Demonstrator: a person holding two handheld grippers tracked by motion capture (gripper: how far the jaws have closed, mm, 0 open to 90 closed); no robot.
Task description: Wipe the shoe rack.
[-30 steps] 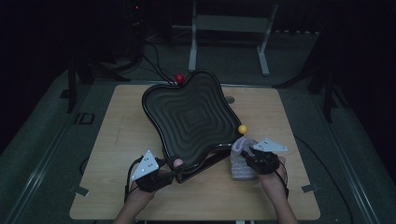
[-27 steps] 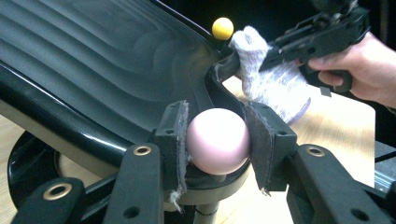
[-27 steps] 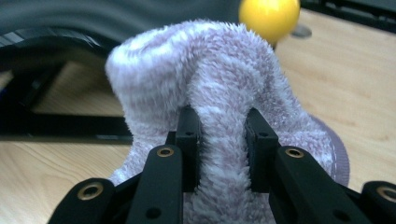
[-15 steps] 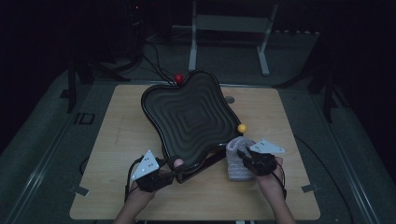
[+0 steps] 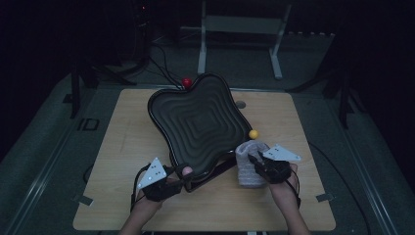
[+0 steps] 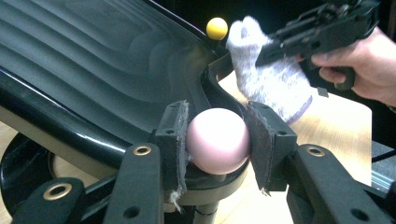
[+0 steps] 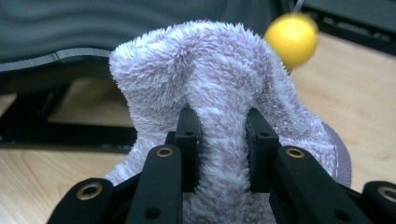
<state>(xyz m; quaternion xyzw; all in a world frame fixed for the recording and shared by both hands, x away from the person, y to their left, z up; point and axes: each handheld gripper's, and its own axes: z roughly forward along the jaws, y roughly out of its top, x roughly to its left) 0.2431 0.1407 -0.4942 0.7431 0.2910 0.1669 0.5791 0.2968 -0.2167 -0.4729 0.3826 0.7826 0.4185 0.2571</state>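
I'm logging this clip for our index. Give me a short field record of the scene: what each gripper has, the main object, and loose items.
left gripper: shut on pink ball, a knob at the tray's near rim
right gripper: shut on fluffy cloth
tray: black, wavy-edged, ridged, tilted up on its stand
cloth position: beside the tray's right near edge, above the table
yellow ball: at the tray's right edge
red ball: at the tray's far edge
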